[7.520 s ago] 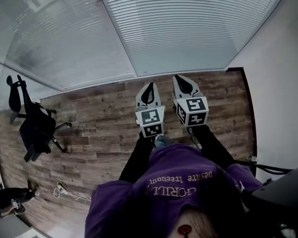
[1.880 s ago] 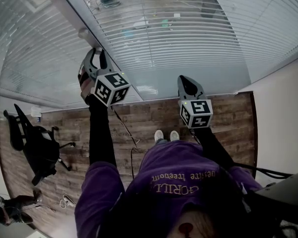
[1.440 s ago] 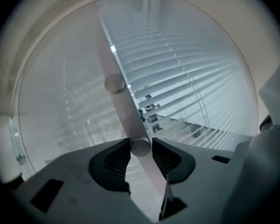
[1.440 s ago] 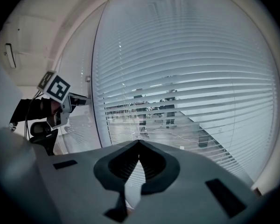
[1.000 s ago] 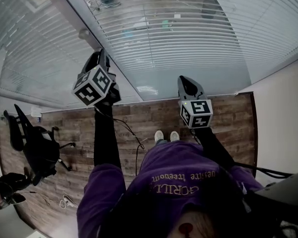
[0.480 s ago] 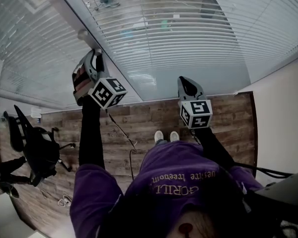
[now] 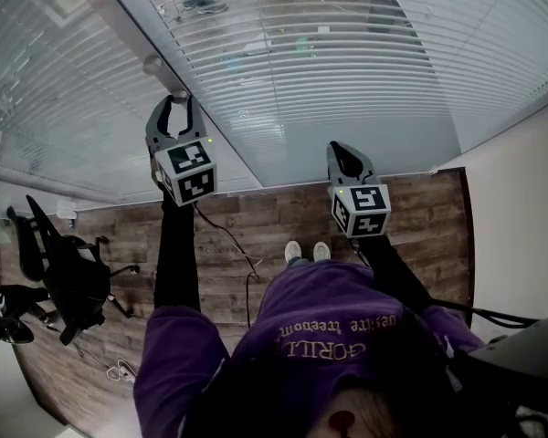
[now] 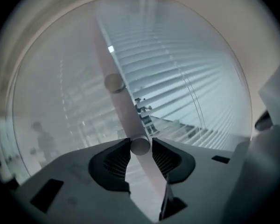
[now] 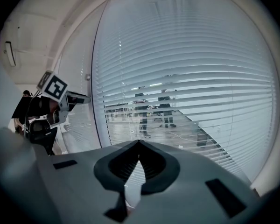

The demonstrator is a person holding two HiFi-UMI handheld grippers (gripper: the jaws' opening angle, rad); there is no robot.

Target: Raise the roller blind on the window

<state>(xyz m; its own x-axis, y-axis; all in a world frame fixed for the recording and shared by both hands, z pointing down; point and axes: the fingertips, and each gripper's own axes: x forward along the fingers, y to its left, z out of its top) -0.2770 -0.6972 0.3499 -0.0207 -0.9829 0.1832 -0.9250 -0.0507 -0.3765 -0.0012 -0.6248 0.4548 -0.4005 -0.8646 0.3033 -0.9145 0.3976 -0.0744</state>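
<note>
The left gripper, at ten o'clock, clamps a round knob on the mullion, while the right gripper, at two o'clock, is closed and empty before the blind.

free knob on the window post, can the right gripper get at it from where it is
Probably yes. The free knob stands bare on the post, just past the left gripper, which is shut on the other knob. Nothing lies between it and the shut right gripper, though the left gripper crowds it.
</note>
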